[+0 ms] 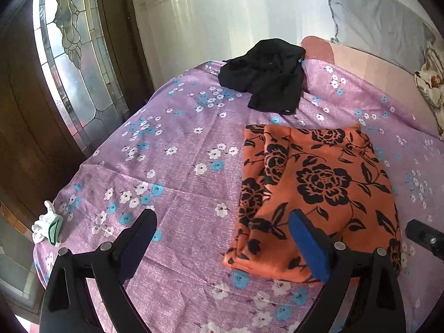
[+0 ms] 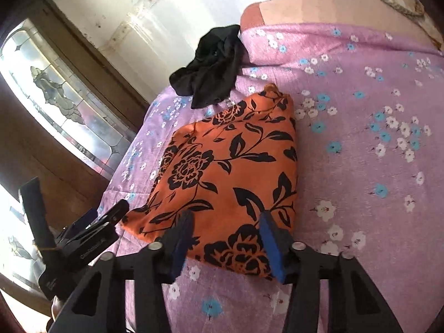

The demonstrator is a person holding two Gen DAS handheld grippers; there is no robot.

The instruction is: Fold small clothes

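Note:
An orange garment with black flowers (image 1: 319, 191) lies folded into a rough rectangle on the purple flowered bedsheet (image 1: 172, 172); it also shows in the right wrist view (image 2: 230, 172). My left gripper (image 1: 222, 219) is open and empty, just above the sheet at the garment's near left corner. My right gripper (image 2: 226, 219) is open and empty over the garment's near edge. A crumpled black garment (image 1: 266, 75) lies at the far edge of the bed, also in the right wrist view (image 2: 213, 69).
A small white and green cloth (image 1: 47, 226) lies at the bed's left edge. A glass-panelled wooden door (image 1: 69, 63) stands left. A pink pillow (image 1: 369, 63) and a grey cloth (image 1: 374, 19) are at the far right. The left gripper's body (image 2: 75, 238) shows at left.

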